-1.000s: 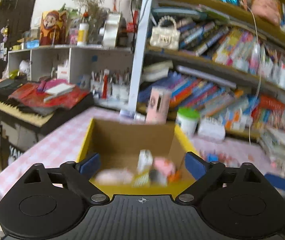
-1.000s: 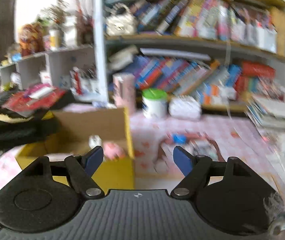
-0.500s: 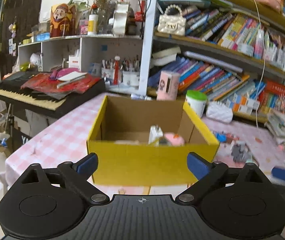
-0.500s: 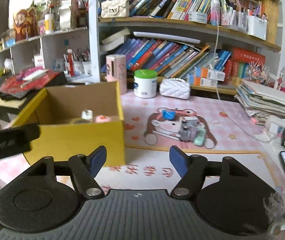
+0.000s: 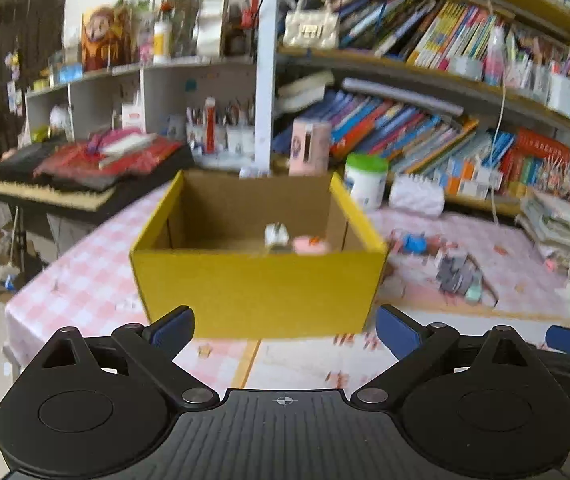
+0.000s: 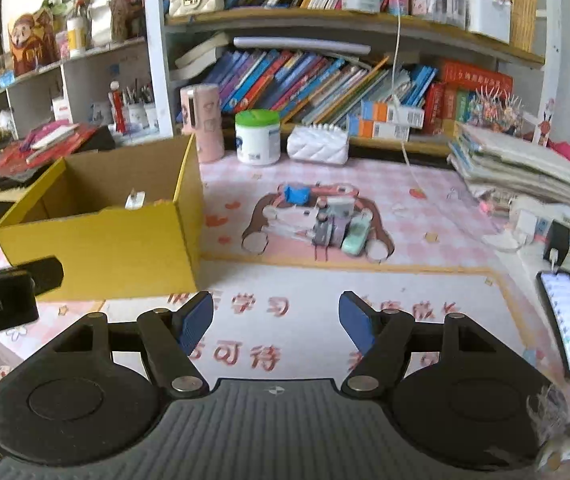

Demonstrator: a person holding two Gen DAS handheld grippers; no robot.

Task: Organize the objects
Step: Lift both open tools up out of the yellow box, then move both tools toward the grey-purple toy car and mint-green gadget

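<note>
A yellow cardboard box [image 5: 257, 288] stands on the pink table; it also shows in the right wrist view [image 6: 105, 248]. Inside lie a small white item [image 5: 276, 235] and a pink item [image 5: 310, 245]. Small toys remain on the mat: a blue piece [image 6: 295, 195], a grey-purple toy [image 6: 327, 232] and a mint car [image 6: 357, 236]. My left gripper [image 5: 285, 330] is open and empty, in front of the box's near wall. My right gripper [image 6: 276, 320] is open and empty above the mat's near edge, to the right of the box.
A white jar with a green lid [image 6: 257, 137], a pink canister [image 6: 201, 122] and a white quilted pouch [image 6: 318, 145] stand behind the mat. A phone [image 6: 569, 316] and stacked books [image 6: 517, 168] lie at the right. A keyboard [image 5: 45, 196] stands left of the table.
Both grippers have pulled back from the box toward the table's near edge. Both stay open and empty. The items stay in the box.
</note>
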